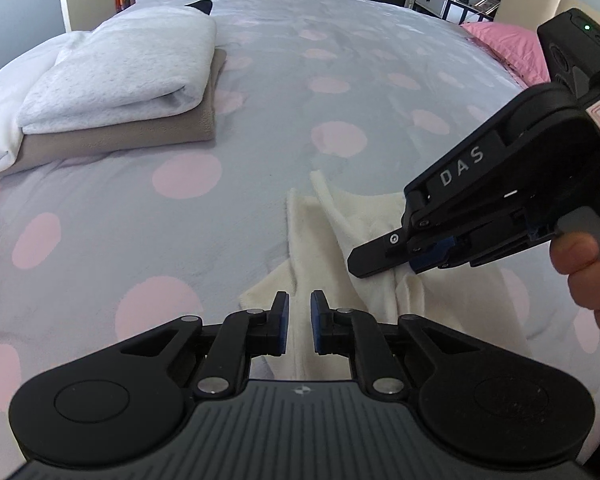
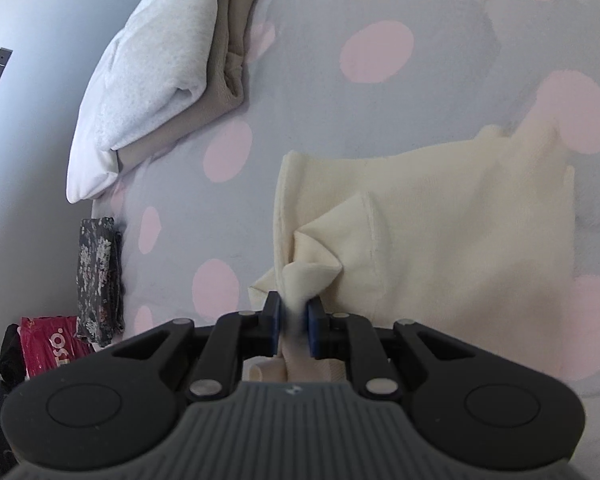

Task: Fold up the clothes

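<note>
Left wrist view: the cream garment (image 1: pixel 364 240) lies crumpled on the polka-dot bed (image 1: pixel 260 120), running away from the camera and to the right. The left gripper (image 1: pixel 299 322) hovers directly over its near edge, fingers apart with nothing between them. The right gripper (image 1: pixel 384 258) reaches in from the right onto the fabric.

Right wrist view: the right gripper (image 2: pixel 294 322) is clamped on a bunched fold of the cream garment (image 2: pixel 440 232), whose bulk spreads ahead and rightward. The left gripper looks best placed to take the free near edge.
</note>
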Action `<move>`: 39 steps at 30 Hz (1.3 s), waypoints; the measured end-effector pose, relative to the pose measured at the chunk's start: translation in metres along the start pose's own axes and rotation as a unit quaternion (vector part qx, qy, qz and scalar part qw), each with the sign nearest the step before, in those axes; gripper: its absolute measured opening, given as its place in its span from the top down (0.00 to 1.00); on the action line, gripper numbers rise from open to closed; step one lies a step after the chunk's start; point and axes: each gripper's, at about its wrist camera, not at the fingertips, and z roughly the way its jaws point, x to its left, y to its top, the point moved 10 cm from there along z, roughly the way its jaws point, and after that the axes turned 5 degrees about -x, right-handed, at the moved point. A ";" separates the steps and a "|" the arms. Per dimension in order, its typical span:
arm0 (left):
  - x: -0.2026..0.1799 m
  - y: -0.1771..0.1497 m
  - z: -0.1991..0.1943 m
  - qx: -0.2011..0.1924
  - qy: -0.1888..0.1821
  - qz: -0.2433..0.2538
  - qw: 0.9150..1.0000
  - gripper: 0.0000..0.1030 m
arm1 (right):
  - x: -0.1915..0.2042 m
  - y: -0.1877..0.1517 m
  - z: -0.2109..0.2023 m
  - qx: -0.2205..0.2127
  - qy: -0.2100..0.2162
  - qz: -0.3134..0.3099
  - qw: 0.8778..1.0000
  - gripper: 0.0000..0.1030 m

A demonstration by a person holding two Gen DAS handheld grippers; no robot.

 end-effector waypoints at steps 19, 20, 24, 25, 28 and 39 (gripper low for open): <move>-0.014 -0.002 -0.033 -0.029 -0.019 -0.022 0.999 0.72 | -0.022 -0.019 -0.060 -0.063 -0.006 -0.058 0.996 0.66; -0.018 -0.003 -0.033 -0.029 -0.021 -0.016 0.999 0.68 | -0.028 -0.025 -0.069 -0.072 -0.016 -0.071 0.995 0.66; -0.033 -0.008 -0.031 -0.044 -0.003 0.015 0.999 0.63 | -0.056 -0.055 -0.092 -0.101 -0.058 -0.112 0.987 0.67; -0.038 -0.009 -0.033 -0.049 0.001 0.026 0.998 0.67 | -0.062 -0.063 -0.097 -0.109 -0.068 -0.120 0.984 0.67; -0.054 -0.013 -0.035 -0.049 -0.002 0.057 0.997 0.93 | -0.075 -0.085 -0.101 -0.117 -0.089 -0.139 0.979 0.83; -0.049 -0.064 -0.001 0.025 0.055 0.125 0.990 0.97 | -0.070 -0.141 -0.073 -0.127 -0.150 -0.275 0.941 0.82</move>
